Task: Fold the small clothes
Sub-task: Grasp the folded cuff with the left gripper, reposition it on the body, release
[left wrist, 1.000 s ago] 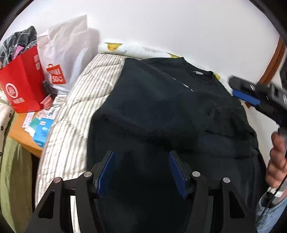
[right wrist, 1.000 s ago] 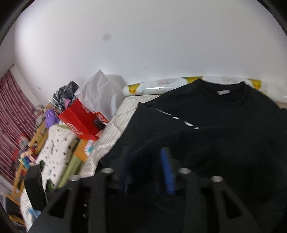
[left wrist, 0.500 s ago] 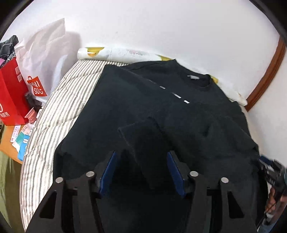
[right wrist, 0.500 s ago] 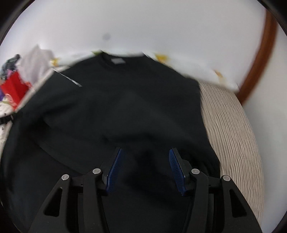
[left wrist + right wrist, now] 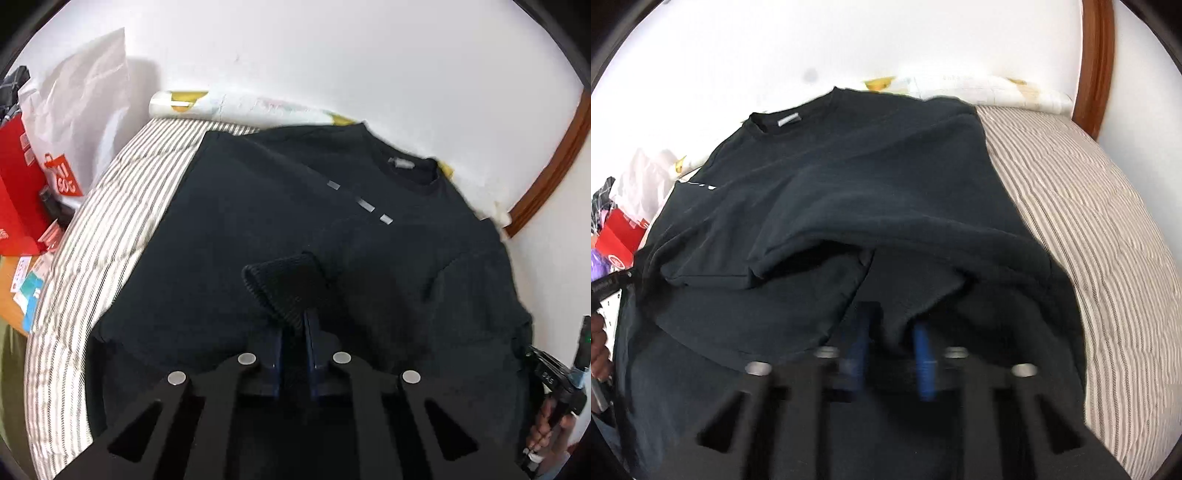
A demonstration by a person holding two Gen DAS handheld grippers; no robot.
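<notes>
Both grippers have drawn their jaws in since half a second ago, when they stood wide over the cloth. We see the black sweatshirt [image 5: 280,206] lying on the striped bed cover [image 5: 122,218], its long axis running from the hem near us to the collar [image 5: 413,166] by the white wall [image 5: 332,48]; the sleeves are folded in across the body. Our left gripper [image 5: 294,328] is closing, and its blue pads pinch the ribbed cuff [image 5: 284,284], which now stands up from the body where it lay flat before. Our right gripper [image 5: 892,343] is also closing, a fold of the cloth caught between its narrowed jaws; that view is blurred, so we cannot tell how firmly the pads bite.

Beyond the sweatshirt, a patterned roll [image 5: 184,103] lies along the wall, with a white bag [image 5: 81,110] and a red bag [image 5: 18,177] off the bed's left side. The hem is hidden under our grippers. At the left view's right edge, a hand [image 5: 550,428] shows only in part.
</notes>
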